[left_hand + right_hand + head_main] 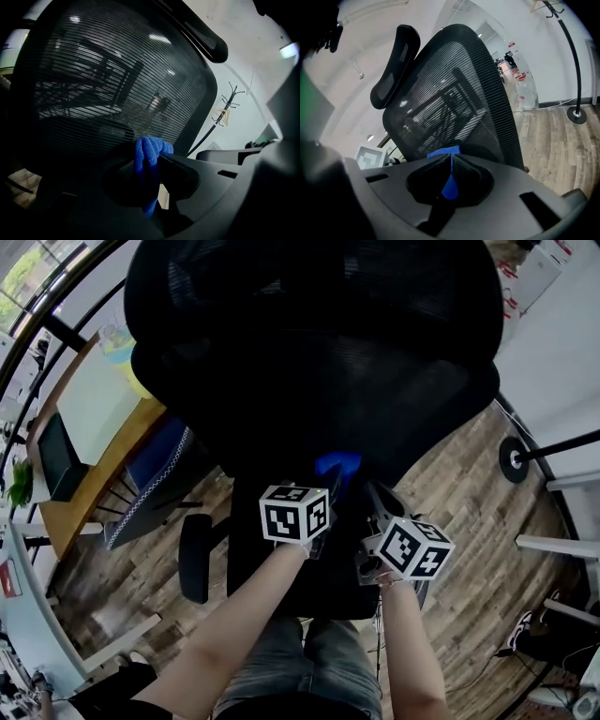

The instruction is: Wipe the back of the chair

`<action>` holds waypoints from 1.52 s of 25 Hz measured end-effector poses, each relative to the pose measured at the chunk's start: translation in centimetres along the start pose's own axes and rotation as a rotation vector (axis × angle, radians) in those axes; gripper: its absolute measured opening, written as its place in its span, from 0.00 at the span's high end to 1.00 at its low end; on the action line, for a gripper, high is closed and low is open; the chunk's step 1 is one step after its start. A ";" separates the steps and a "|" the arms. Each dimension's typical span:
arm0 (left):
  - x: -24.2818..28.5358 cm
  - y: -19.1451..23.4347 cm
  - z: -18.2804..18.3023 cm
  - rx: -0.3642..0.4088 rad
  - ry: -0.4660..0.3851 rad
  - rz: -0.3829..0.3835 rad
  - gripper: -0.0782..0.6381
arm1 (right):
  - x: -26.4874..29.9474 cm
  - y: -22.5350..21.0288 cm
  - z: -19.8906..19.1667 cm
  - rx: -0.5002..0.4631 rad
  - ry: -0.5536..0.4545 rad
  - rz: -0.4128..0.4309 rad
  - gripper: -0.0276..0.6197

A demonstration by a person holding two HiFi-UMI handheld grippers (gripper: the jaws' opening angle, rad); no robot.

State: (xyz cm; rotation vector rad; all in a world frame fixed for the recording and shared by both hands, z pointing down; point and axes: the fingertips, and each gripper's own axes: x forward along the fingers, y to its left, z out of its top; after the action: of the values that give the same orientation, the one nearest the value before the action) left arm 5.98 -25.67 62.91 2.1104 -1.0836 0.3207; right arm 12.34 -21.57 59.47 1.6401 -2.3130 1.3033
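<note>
- My left tool (151, 158) is clenched on the blue cloth (337, 465); my right tool (451, 158) pinches the same cloth.
- The cloth sits at the lower edge of the mesh chair back (117, 79), seemingly touching it.
- I judge the wiping is at its start: next I press in and sweep upward toward the headrest (391, 65), keeping both grips firm.
</note>
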 end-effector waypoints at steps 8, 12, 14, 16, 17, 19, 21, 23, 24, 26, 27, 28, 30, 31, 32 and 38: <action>-3.2 4.8 0.9 -0.041 -0.031 0.074 0.76 | 3.3 3.7 -2.2 -0.029 0.067 0.056 0.91; -4.9 7.1 1.5 -0.060 -0.048 0.101 0.76 | 4.9 6.2 -3.0 -0.050 0.096 0.090 0.91; -5.8 8.3 1.7 -0.070 -0.052 0.115 0.76 | 5.8 7.5 -3.4 -0.062 0.110 0.104 0.91; -6.6 9.4 1.8 -0.080 -0.059 0.132 0.76 | 6.5 8.5 -3.8 -0.072 0.121 0.117 0.91; -7.0 10.0 1.9 -0.086 -0.064 0.142 0.76 | 6.8 8.9 -4.0 -0.075 0.125 0.122 0.91; -7.8 11.1 2.0 -0.102 -0.075 0.161 0.76 | 7.4 9.6 -4.3 -0.078 0.133 0.132 0.91; -8.7 12.1 2.0 -0.116 -0.085 0.180 0.76 | 7.8 10.4 -4.6 -0.082 0.142 0.141 0.91; -9.5 13.2 2.0 -0.118 -0.089 0.194 0.76 | 8.3 11.3 -4.9 -0.086 0.149 0.152 0.91; -9.9 13.8 2.0 -0.118 -0.091 0.202 0.76 | 8.6 11.7 -5.1 -0.087 0.151 0.158 0.91; -10.6 15.0 2.0 -0.124 -0.100 0.221 0.76 | 9.1 12.3 -5.4 -0.090 0.156 0.167 0.91; -10.9 15.6 2.0 -0.129 -0.104 0.231 0.76 | 9.4 12.6 -5.6 -0.090 0.158 0.170 0.91; -11.3 16.1 2.1 -0.134 -0.108 0.239 0.76 | 9.6 12.9 -5.8 -0.090 0.161 0.173 0.91; -11.8 16.8 2.2 -0.136 -0.113 0.250 0.76 | 10.0 13.4 -6.3 -0.092 0.169 0.180 0.91; -12.1 17.0 2.2 -0.134 -0.115 0.257 0.76 | 10.2 13.7 -6.5 -0.094 0.173 0.184 0.91; -12.4 17.3 2.3 -0.133 -0.116 0.264 0.76 | 10.3 14.1 -6.8 -0.098 0.179 0.189 0.91; -14.1 19.1 2.3 -0.148 -0.152 0.324 0.76 | 11.1 15.7 -8.4 -0.112 0.208 0.210 0.91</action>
State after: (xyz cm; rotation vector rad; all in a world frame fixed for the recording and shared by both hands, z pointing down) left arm -17.90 -26.03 63.52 1.8498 -1.4966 0.2266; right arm -8.54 -23.27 60.38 1.1944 -2.4310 1.2820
